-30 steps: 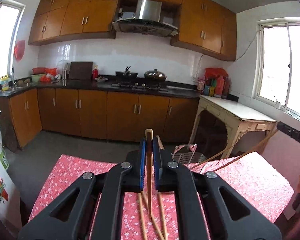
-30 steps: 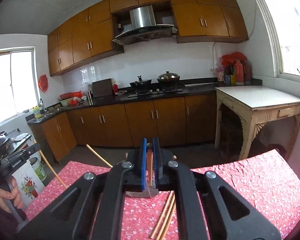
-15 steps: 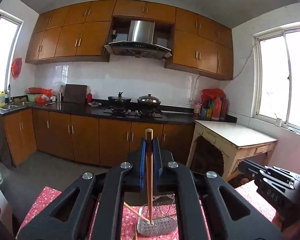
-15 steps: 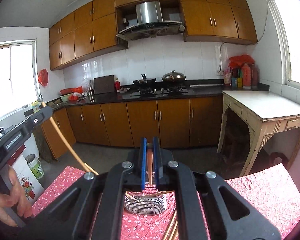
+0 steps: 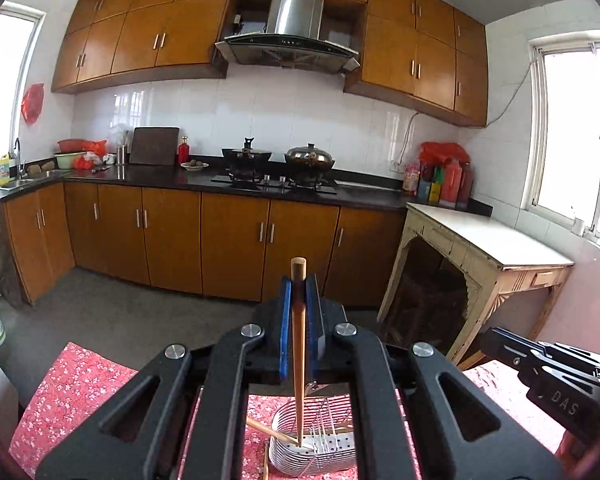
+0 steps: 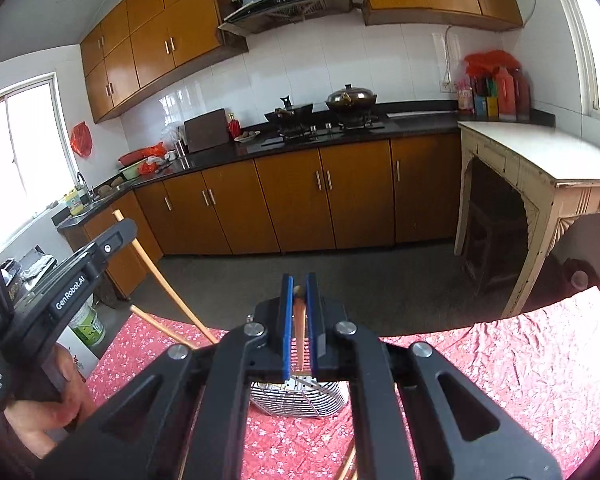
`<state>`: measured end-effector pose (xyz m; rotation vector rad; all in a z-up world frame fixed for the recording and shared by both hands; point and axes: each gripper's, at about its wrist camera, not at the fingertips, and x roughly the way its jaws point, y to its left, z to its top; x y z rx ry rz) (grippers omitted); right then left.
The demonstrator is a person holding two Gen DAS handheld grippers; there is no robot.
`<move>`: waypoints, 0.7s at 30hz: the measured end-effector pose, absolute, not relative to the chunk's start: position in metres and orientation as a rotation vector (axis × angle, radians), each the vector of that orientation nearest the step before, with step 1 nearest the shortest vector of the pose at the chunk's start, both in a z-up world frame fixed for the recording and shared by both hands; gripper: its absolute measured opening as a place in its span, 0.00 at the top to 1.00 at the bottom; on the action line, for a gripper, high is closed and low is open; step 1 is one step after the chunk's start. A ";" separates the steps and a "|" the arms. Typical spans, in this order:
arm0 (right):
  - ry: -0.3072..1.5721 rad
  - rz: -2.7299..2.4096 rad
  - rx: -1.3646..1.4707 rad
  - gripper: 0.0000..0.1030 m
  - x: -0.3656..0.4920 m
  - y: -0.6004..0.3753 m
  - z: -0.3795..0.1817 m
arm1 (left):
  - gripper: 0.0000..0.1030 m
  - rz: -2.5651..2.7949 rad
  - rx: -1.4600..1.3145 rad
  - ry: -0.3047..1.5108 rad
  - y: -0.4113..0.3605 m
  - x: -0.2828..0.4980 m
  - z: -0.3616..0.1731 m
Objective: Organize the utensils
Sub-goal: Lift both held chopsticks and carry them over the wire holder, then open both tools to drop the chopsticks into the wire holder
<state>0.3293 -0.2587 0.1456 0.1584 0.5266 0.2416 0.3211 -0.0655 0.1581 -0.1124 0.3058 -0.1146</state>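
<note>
While both grippers hang over the red floral cloth, each one clamps a wooden chopstick.

Left gripper (image 5: 299, 300): blue pads pressed together on a chopstick, no gap beyond the stick's width.
Left chopstick (image 5: 299, 352): held nearly upright between the pads, blunt end poking above them, thin tip down inside the wire basket (image 5: 284, 436).
Wire basket: metal, rounded wall of stacked wires with a perforated floor; it stands on the worktop (image 5: 72, 388) directly below the left gripper. Seen from the right wrist, the same basket (image 6: 324, 400) sits just under the right gripper's tips.
Basket contents: a second chopstick (image 5: 266, 430) leans over the left rim, its tip reaching in beside the held stick.
Right gripper (image 6: 300, 304): pads closed on its own chopstick (image 6: 299, 320), which runs down between them toward the basket; its lower end is hidden by the gripper body.
View across: from the right wrist, the left gripper appears at the left edge with its stick slanting down to the right, and the person's left hand (image 6: 48, 412) wraps the handle. From the left wrist, part of the right gripper's black body shows at the lower right.
Loose chopsticks (image 6: 348, 464): more lie flat on the cloth near the bottom edge, in front of the basket and apart from it.
Worktop: covered by a wrinkled red cloth with small white flowers.
</note>
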 end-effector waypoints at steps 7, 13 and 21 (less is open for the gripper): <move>0.558 0.218 0.126 0.90 0.336 -0.251 0.123 | 0.93 -0.082 -0.106 0.346 -0.063 0.330 0.148; 0.519 0.134 0.127 0.63 0.327 -0.268 0.126 | 0.61 -0.034 -0.128 0.332 -0.040 0.319 0.157; 0.487 0.034 0.161 0.63 0.295 -0.312 0.129 | 0.54 -0.024 -0.129 0.307 -0.008 0.279 0.165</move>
